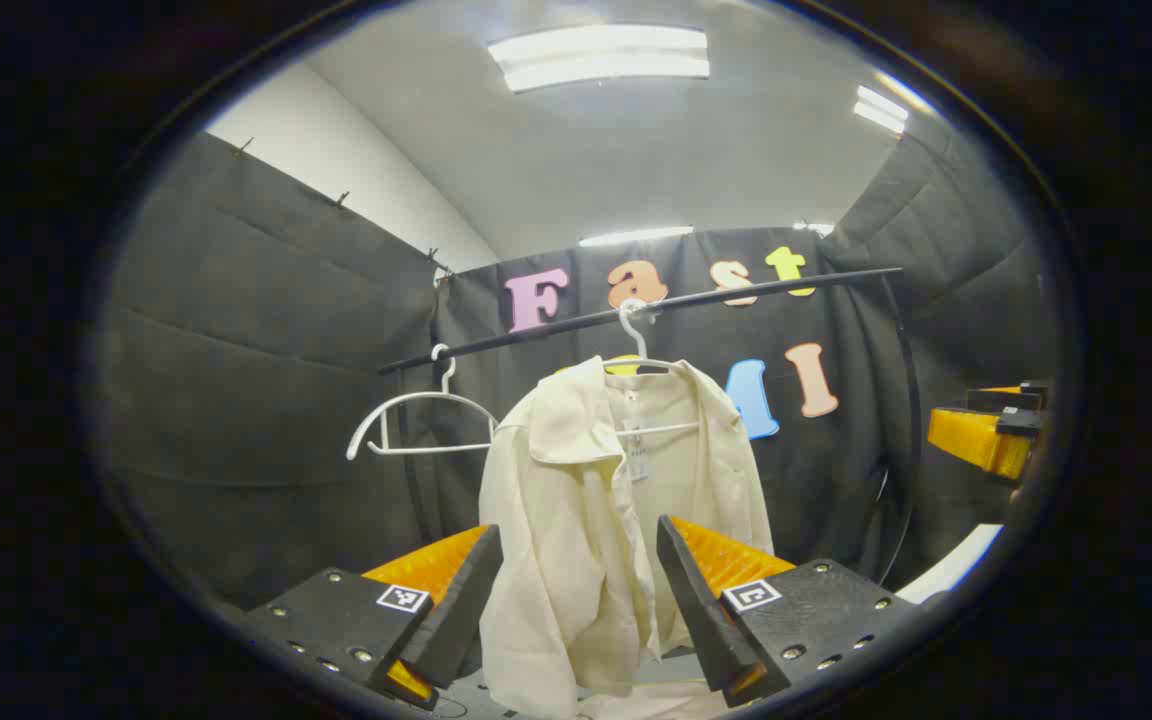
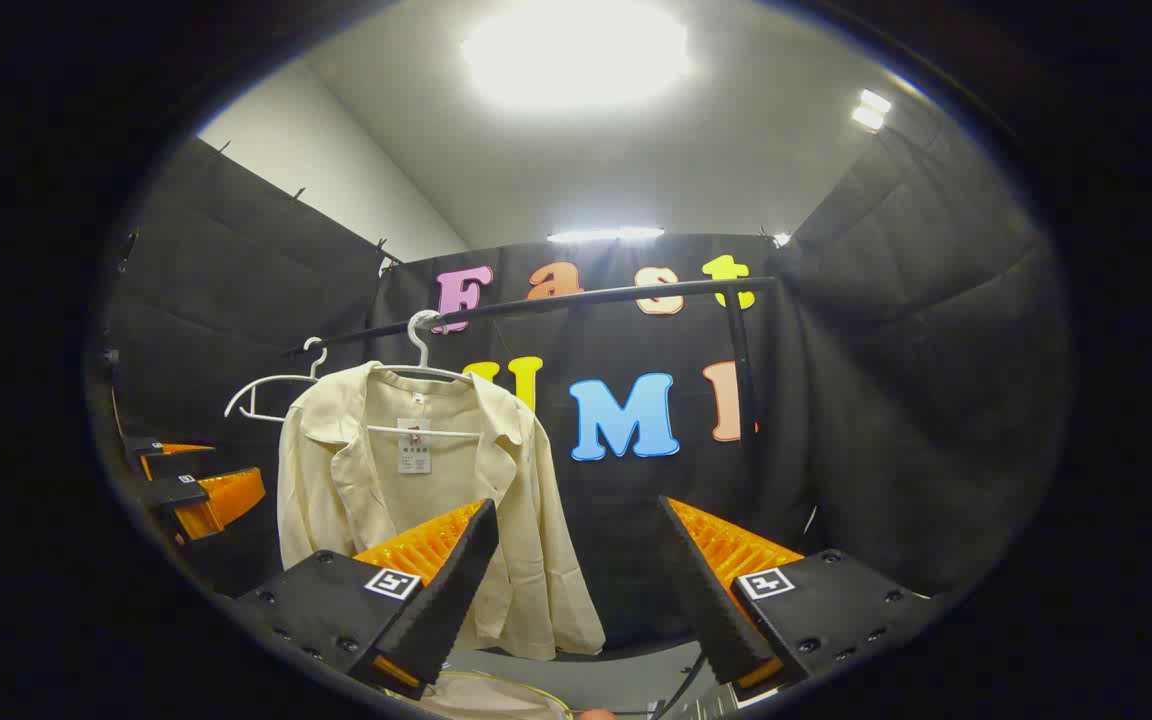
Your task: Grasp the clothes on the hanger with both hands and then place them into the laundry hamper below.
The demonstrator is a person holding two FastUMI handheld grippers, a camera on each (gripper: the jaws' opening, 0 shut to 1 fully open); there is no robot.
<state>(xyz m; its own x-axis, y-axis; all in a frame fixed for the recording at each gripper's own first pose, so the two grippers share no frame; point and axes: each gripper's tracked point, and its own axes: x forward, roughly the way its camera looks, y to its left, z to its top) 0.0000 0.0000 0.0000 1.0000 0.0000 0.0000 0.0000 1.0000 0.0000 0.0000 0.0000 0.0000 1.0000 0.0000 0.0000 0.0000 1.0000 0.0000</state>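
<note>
A cream shirt (image 1: 576, 470) hangs on a white hanger (image 1: 636, 345) from a black rail (image 1: 736, 290). My left gripper (image 1: 576, 530) is open, held short of the shirt, and the garment shows between its fingers. At the right edge of the left gripper view I see the right gripper (image 1: 986, 435). In the right gripper view the shirt (image 2: 406, 500) hangs left of centre on its hanger (image 2: 422, 340). My right gripper (image 2: 576, 505) is open and empty, pointing just right of the shirt's sleeve. The left gripper (image 2: 191, 490) shows at the far left.
An empty white hanger (image 1: 416, 420) hangs on the rail to the left of the shirt; it is also in the right gripper view (image 2: 271, 388). The rail's upright post (image 2: 741, 380) stands on the right. A pale rounded rim (image 2: 496, 700), maybe the hamper, lies below.
</note>
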